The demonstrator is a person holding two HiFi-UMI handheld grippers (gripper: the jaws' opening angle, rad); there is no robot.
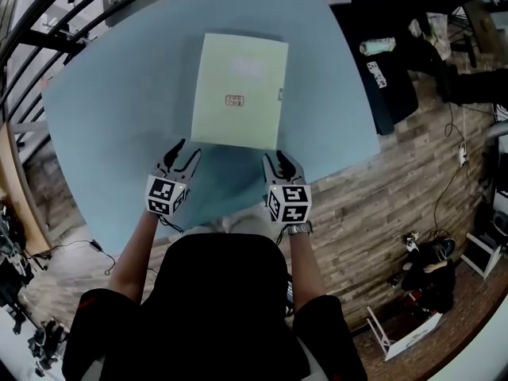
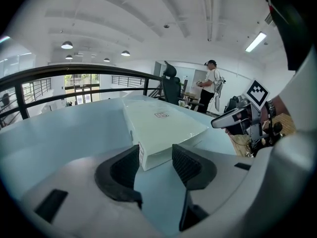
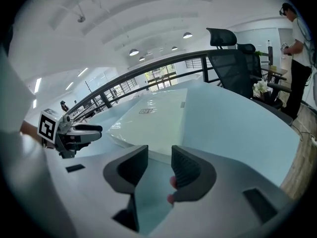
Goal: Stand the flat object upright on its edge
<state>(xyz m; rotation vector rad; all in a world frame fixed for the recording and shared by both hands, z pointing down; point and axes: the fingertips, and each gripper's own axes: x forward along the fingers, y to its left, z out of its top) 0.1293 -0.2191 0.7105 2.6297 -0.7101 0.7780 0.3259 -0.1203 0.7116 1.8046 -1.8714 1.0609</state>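
A flat pale green box [image 1: 238,90] lies face up on the light blue table [image 1: 119,94], with a small label near its middle. My left gripper [image 1: 187,151] sits at the box's near left corner, and my right gripper [image 1: 275,159] at its near right corner. In the left gripper view the left gripper [image 2: 156,160] stands open, with the corner of the box [image 2: 163,128] just past its tips and no pad pressing on it. In the right gripper view the right gripper [image 3: 159,165] is open too, with the near edge of the box [image 3: 153,118] just ahead of it.
The table's near edge runs just behind both grippers, above the wooden floor [image 1: 381,205]. A black railing [image 2: 74,71] curves round the far side. A black office chair [image 3: 233,58] stands beyond the table, and a person [image 2: 212,86] stands further off.
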